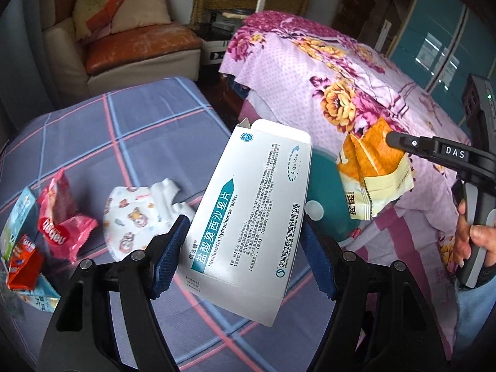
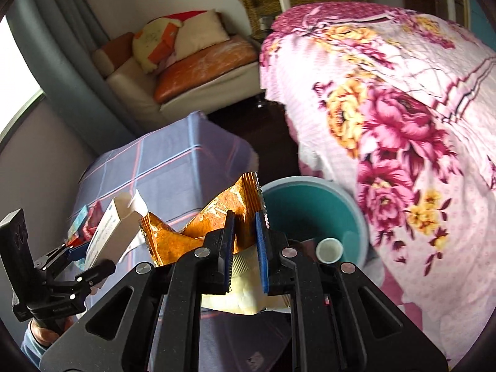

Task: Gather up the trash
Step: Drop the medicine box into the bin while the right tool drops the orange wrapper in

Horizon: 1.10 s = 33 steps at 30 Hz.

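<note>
Trash is held in both grippers at once. Between the jaws of the left gripper (image 1: 241,257) sits a flat white cardboard medicine box with teal lettering (image 1: 248,229), its open flap end pointing away; the blue ribbed pads (image 1: 169,255) press on its two long edges, so the jaws are clamped on it while standing fairly wide. The right gripper (image 2: 245,248) has its jaws nearly together, pinching a crinkled orange and cream foil snack wrapper (image 2: 217,217) that fans up and out to the left of the pads. In the left wrist view the same wrapper hangs from the tip of the right gripper, with the person's hand (image 1: 474,241) wrapped round the grey handle.

Just beyond the held wrapper, a round teal plastic bin (image 2: 310,207) stands on the floor, against a bed draped in a pink floral cloth (image 2: 403,124); a small white cup (image 2: 329,249) lies in it. Both pieces of trash are in the air near this bin, the wrapper closer to it.

Left of the bin is a table under a blue-grey checked cloth (image 1: 139,130). On it lie a white child's face mask with cartoon prints (image 1: 139,217), a crumpled pink wrapper (image 1: 63,223), a small red packet (image 1: 23,260) and a pale blue packet (image 1: 20,214), all near the table's left side. A cream armchair with an orange seat cushion (image 1: 136,49) stands well behind.
</note>
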{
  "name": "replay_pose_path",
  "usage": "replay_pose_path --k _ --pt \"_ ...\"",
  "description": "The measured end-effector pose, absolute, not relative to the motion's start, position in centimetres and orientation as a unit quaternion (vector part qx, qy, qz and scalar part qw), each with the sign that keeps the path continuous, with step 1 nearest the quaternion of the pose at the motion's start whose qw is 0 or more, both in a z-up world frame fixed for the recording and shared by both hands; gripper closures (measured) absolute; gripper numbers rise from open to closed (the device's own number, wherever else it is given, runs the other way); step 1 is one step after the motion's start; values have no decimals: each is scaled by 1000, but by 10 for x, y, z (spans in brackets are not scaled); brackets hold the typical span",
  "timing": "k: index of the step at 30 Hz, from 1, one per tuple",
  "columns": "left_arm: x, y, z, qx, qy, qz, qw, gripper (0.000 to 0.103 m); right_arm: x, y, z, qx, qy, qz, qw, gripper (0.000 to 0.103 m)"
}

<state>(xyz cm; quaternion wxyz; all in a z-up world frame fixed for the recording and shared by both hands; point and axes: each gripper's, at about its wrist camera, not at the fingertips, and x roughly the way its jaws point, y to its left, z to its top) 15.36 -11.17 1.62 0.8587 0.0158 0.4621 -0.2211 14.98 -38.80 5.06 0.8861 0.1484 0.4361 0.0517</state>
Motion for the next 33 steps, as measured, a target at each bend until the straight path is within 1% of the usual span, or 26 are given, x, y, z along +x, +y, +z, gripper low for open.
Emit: replay_pose_path --k 7,15,17,18,21,23,24,33 --pt "171 -174 4 43 475 -254 842 30 151 -428 40 150 435 16 888 90" --pt "192 -219 -14 53 493 -277 823 30 159 -457 34 147 435 -12 888 90" --pt "196 -229 -18 56 496 -280 820 28 161 -462 33 147 436 -17 888 90" --pt "198 -231 -19 56 497 -280 820 26 161 -464 32 147 437 -19 887 90" --pt "204 -236 -23 53 501 -280 817 25 164 -469 30 146 440 -24 886 90" --pt "207 -238 -26 50 506 -277 815 20 166 -470 28 146 442 -26 885 90" --pt "208 -237 -27 49 507 -275 815 15 167 -470 27 145 443 -26 884 90" --pt "212 -221 -30 33 512 -261 817 14 176 -460 19 139 455 -25 879 90"
